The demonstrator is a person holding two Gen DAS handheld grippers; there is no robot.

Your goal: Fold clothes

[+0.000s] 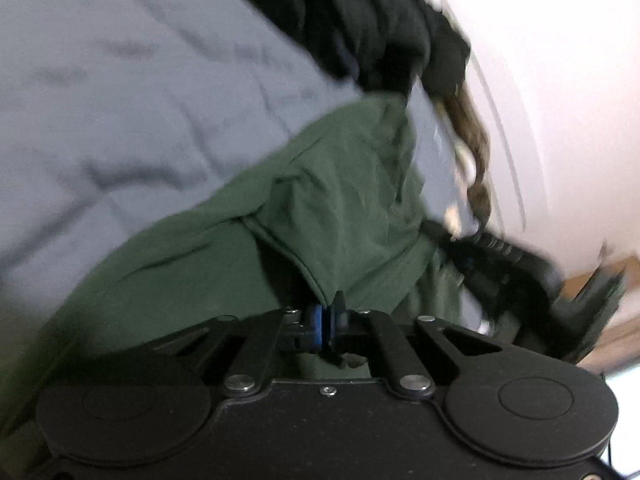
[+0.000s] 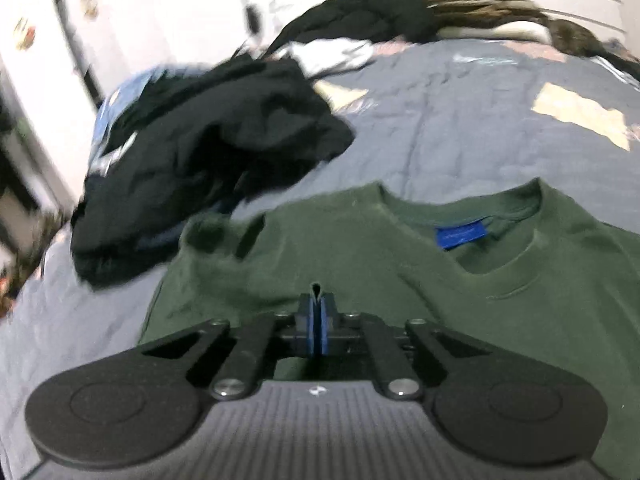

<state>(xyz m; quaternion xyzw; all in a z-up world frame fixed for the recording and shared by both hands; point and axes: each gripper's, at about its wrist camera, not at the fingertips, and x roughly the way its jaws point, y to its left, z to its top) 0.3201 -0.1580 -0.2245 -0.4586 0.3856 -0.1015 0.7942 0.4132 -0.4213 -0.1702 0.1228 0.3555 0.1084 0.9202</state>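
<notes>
Grey-blue quilted bedspread (image 2: 440, 120) fills both views, white wall behind. We see the green T-shirt (image 2: 400, 248) lying on it, collar up, blue neck label (image 2: 460, 236) showing. Right gripper (image 2: 319, 304): jaws pressed together, pinching a small fold of the shirt near its shoulder. Left gripper (image 1: 326, 316): jaws closed on a hem edge of the green T-shirt (image 1: 340, 200). Black clothes heap (image 2: 208, 144) lies just beside the shirt. Both views blurred.

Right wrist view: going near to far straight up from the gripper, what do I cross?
Right gripper, shut on a pinch of the green T-shirt → its blue neck label → grey-blue bedspread → dark clothes at the far edge.
</notes>
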